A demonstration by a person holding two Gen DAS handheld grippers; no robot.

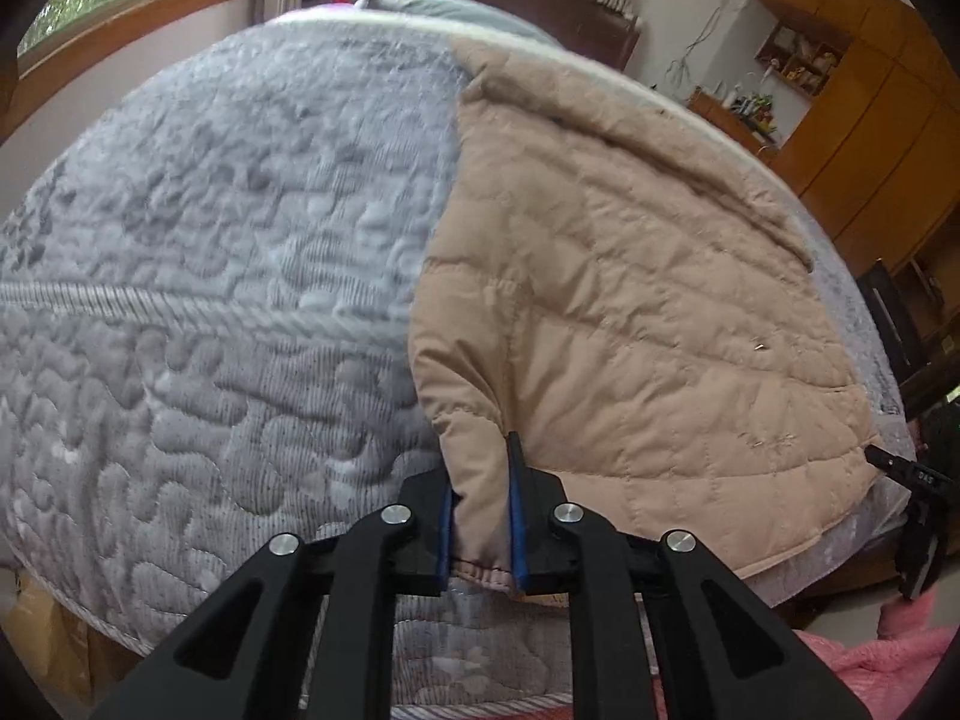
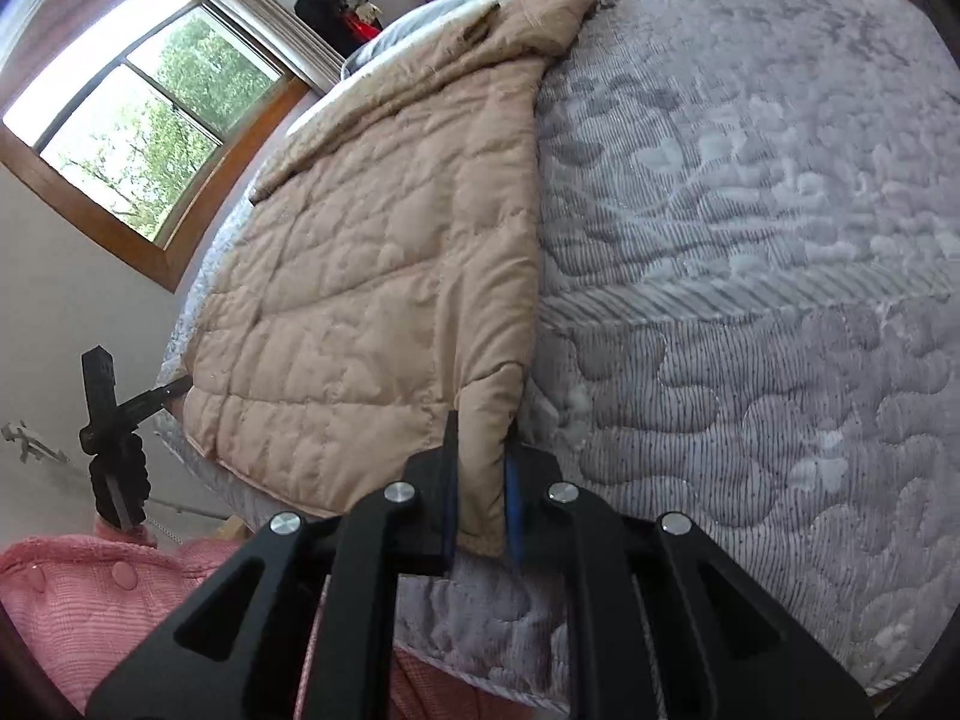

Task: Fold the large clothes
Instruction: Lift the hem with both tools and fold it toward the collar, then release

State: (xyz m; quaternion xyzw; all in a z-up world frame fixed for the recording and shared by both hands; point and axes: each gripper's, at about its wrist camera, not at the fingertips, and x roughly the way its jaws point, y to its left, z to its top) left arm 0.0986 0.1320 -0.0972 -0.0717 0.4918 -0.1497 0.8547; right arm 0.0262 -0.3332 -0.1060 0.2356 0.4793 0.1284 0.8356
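Count: 1 beige quilted jacket (image 1: 630,300), 1 bed (image 1: 210,240), 2 grippers – left gripper (image 1: 483,516), right gripper (image 2: 480,498), 1 window (image 2: 132,120), 1 pink garment (image 2: 78,588).

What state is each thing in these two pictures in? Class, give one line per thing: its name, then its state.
Beige quilted coat: spread flat on the mattress, hem corners pinched.
Left claw: shut on the coat's hem corner.
Right claw: shut on the coat's other hem corner.
Grey quilted mattress: bare, coat lying on it.
Window: looks shut, curtain drawn aside.
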